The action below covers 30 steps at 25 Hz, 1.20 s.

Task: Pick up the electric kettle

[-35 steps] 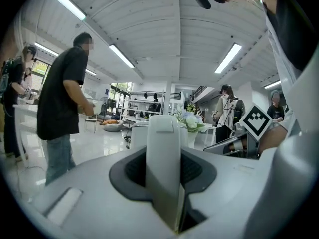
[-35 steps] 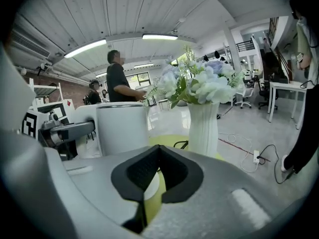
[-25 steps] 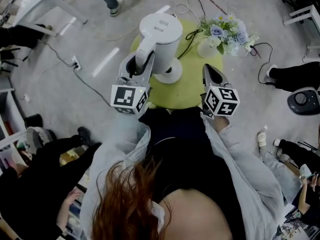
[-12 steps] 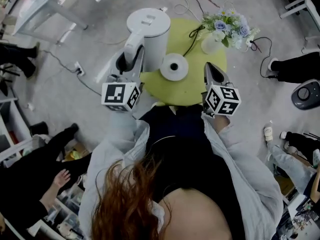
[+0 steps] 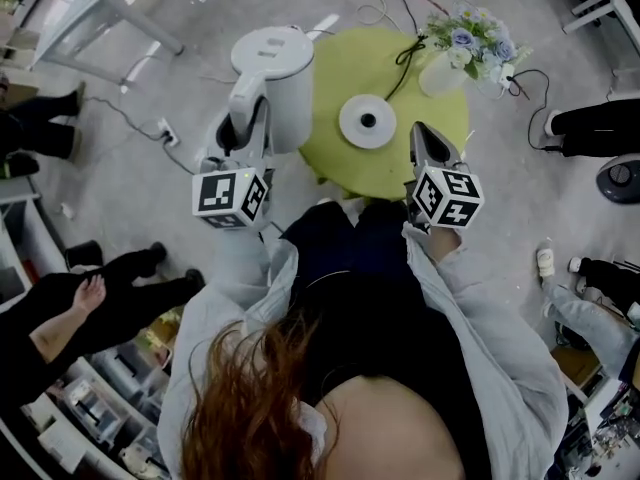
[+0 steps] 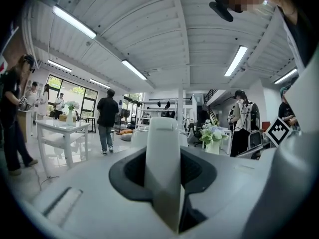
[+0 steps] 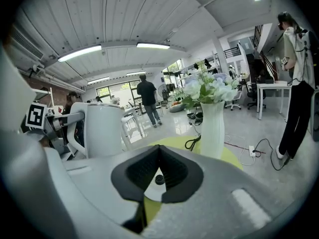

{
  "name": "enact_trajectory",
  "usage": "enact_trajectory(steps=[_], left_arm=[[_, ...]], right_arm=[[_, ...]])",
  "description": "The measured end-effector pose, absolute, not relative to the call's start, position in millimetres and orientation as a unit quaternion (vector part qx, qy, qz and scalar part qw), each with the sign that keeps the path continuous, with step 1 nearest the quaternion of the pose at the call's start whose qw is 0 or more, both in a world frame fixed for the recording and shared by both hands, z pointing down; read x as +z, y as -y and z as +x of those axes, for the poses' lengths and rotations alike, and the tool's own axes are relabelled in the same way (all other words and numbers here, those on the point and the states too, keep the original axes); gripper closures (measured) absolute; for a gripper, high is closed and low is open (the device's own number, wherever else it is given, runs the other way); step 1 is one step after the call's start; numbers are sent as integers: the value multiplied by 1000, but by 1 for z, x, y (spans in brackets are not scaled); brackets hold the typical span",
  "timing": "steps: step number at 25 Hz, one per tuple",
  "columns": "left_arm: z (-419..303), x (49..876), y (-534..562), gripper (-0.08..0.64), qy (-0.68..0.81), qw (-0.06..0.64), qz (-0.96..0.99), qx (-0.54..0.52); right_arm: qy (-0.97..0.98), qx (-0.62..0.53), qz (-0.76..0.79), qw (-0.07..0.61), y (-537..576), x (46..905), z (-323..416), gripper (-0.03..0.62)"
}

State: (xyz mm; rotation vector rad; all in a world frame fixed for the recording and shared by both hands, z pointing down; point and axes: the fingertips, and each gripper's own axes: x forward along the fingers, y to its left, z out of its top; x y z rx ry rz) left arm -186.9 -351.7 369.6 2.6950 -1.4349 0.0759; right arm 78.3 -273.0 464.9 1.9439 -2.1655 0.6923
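The white electric kettle (image 5: 275, 68) hangs in the air past the left edge of the round green table (image 5: 340, 168). My left gripper (image 5: 243, 128) is shut on its handle; in the left gripper view the white handle (image 6: 163, 168) fills the gap between the jaws. The kettle's round white base (image 5: 367, 121) lies bare on the table, its cord (image 5: 405, 60) running off the far side. My right gripper (image 5: 425, 146) hovers over the table's near right edge, shut and empty. From the right gripper view (image 7: 158, 166) the kettle (image 7: 102, 128) shows to the left.
A white vase of flowers (image 5: 465, 48) stands at the table's far right, also close ahead in the right gripper view as the vase (image 7: 212, 118). A power strip (image 5: 165, 128) and cables lie on the floor. A seated person's legs (image 5: 110, 298) are at the left; a white table (image 5: 90, 8) stands far left.
The kettle has come off its base and moved left with my left gripper, out beyond the table edge. The base is now uncovered. The right gripper has hardly shifted.
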Motion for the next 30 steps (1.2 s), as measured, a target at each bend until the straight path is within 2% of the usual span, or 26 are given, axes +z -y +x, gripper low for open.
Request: enact_trajectory(steps=[16, 30], left_arm=[[-284, 407, 299, 425, 524, 65, 848, 54], [-313, 447, 263, 423, 556, 108, 821, 74]], right_arm=[[747, 231, 618, 80, 251, 477, 8, 591], [779, 216, 579, 103, 244, 478, -22, 591]])
